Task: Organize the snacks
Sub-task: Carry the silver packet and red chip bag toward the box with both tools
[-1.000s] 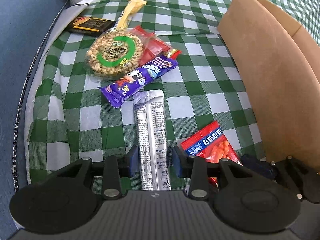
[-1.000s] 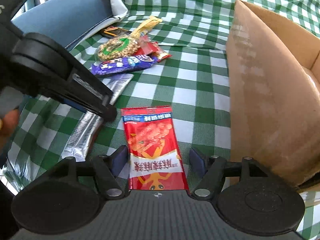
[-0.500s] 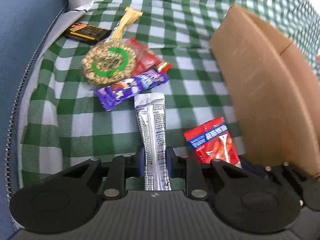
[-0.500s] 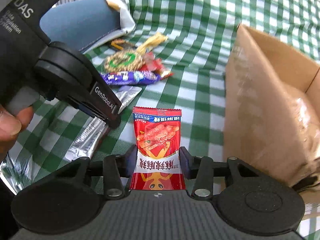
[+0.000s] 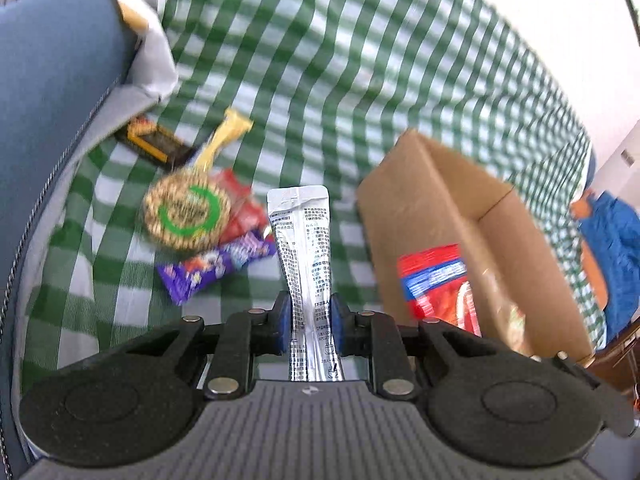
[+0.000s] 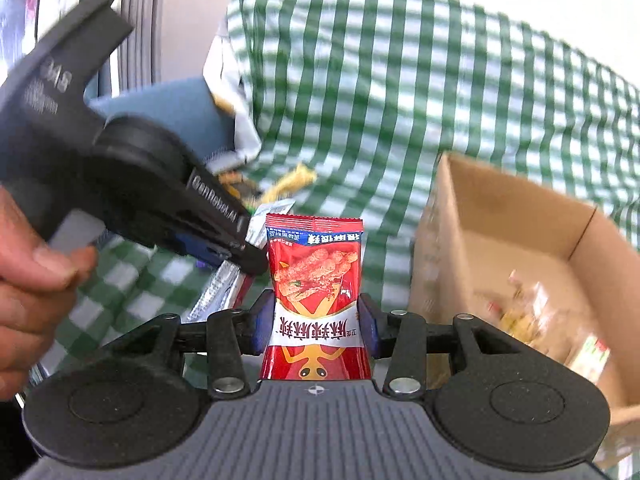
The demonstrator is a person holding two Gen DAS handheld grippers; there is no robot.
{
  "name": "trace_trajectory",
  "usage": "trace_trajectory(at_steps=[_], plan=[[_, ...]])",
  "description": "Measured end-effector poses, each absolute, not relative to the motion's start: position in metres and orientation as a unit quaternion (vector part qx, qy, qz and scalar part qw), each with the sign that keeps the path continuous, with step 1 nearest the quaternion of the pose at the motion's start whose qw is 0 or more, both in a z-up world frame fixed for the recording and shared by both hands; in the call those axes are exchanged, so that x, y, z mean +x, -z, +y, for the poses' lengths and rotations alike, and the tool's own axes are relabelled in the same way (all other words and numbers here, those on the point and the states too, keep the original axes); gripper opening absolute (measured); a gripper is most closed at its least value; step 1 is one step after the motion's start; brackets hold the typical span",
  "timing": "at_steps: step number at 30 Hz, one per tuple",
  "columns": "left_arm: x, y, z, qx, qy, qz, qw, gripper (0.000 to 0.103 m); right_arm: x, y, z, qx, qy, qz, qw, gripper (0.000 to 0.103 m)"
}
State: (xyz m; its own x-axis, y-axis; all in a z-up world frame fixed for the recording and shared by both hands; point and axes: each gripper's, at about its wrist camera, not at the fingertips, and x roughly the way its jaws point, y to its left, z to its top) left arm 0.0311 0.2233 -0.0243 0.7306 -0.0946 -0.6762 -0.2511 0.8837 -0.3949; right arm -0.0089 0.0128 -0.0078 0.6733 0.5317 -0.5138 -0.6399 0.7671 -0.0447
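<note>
I noted a green-and-white checked cloth [image 5: 340,92] as the supporting surface. On it lay a round cereal snack [image 5: 187,211], a purple wrapper [image 5: 212,268], a red packet [image 5: 242,212], a yellow bar [image 5: 226,138], a dark bar [image 5: 154,144] and an open cardboard box [image 5: 432,216].

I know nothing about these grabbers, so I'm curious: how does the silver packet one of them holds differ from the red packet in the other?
The silver packet in the left gripper is a long, narrow foil stick covered with small dark print; the red packet in the right gripper is a wider pouch with a picture of snack pieces and large characters. The silver packet is pinched to a narrow waist, the red packet much less. Both are clamped near their lower end, lifted off the checked cloth.
</note>
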Motion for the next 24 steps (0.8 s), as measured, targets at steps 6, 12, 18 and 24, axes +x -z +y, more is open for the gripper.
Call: trace_trajectory(at_steps=[6,12,18,24], plan=[[0.026,0.01,0.215,-0.246,-0.021,0.326,0.913,0.022,0.009,-0.033,-0.016,-0.095,-0.313,0.201,0.923,0.046],[0.028,0.004,0.201,-0.244,0.0,0.308,0.92,0.022,0.056,-0.058,-0.064,-0.143,-0.268,0.154,0.94,0.046],[0.037,-0.002,0.19,-0.243,0.023,0.284,0.927,0.022,0.097,-0.039,-0.119,-0.115,-0.2,0.192,0.954,0.045],[0.046,-0.013,0.165,-0.237,0.046,0.249,0.938,0.022,0.1,-0.028,-0.153,-0.131,-0.166,0.183,0.96,0.046]])
